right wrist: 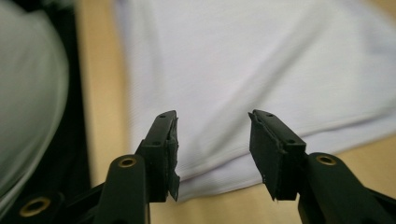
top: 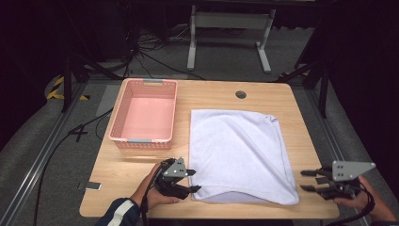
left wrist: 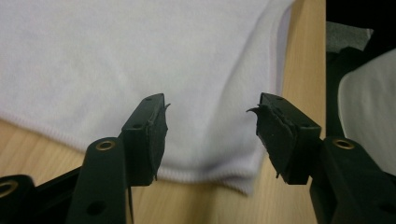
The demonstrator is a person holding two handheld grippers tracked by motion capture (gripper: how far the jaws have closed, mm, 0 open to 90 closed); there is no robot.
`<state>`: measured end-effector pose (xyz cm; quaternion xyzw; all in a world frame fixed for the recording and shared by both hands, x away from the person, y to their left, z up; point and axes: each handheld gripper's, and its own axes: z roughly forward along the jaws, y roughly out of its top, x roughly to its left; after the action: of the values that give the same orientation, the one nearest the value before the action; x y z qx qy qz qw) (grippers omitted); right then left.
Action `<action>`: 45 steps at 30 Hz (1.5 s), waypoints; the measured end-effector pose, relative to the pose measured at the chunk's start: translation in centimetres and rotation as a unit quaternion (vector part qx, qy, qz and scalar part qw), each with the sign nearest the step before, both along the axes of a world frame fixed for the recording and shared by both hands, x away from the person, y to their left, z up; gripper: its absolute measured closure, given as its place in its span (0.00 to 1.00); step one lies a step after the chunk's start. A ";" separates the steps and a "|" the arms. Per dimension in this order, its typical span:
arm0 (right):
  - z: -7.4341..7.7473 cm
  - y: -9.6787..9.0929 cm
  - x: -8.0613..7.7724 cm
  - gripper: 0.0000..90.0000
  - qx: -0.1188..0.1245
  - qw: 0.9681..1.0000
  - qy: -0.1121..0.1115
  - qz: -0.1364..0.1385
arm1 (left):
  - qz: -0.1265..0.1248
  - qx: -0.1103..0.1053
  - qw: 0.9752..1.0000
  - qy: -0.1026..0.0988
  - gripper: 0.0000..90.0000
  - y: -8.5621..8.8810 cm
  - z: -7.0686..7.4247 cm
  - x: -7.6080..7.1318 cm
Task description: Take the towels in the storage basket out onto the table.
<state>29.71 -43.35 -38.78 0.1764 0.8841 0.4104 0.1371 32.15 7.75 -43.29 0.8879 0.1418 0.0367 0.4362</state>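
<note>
A white towel lies folded flat on the right half of the wooden table. My left gripper stands open at the towel's near left corner, its jaws apart with nothing between them. The left gripper view has the open left gripper just above the towel corner and its hem. My right gripper is open beside the towel's near right corner, a little off the cloth. In the right gripper view the right gripper hovers over the towel edge, with nothing held.
An empty pink plastic basket stands on the table's left half, behind my left hand. A round cable hole sits near the table's far edge. Cables and a white stand are on the floor beyond.
</note>
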 end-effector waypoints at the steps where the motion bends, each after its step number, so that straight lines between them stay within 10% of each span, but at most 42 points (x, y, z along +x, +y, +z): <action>1: 0.0 0.0 0.0 0.62 0.000 1.000 0.000 0.000 | -0.001 0.002 1.000 -0.002 0.47 -0.7 0.1 0.2; 9: 1.8 1.2 9.5 0.82 0.035 0.984 -0.011 -0.175 | -0.003 -0.021 1.000 -0.002 0.52 -4.9 0.3 3.6; 12: 0.9 2.0 14.3 0.88 0.041 0.972 0.009 -0.233 | -0.001 0.016 1.000 0.017 0.62 -5.9 -1.1 4.8; 18: -1.7 3.8 19.0 0.91 0.001 0.960 0.034 -0.277 | -0.011 0.068 0.997 0.021 0.62 -6.4 -3.1 4.1; 26: -4.1 5.3 21.4 0.84 -0.017 0.956 0.059 -0.289 | -0.012 0.059 0.998 0.024 0.63 -5.9 -3.3 3.9; 36: -5.2 7.4 23.0 0.69 -0.052 0.958 0.068 -0.273 | -0.019 0.064 0.998 0.021 0.64 -5.7 -3.2 4.0; 45: -5.1 6.7 23.9 0.92 -0.046 0.956 0.086 -0.275 | -0.013 0.057 0.998 0.024 0.71 -4.7 -3.3 4.0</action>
<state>53.66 -36.63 -43.89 0.4411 0.8279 0.2986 0.1759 36.15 3.00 -46.61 0.9137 0.1385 0.0177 0.3817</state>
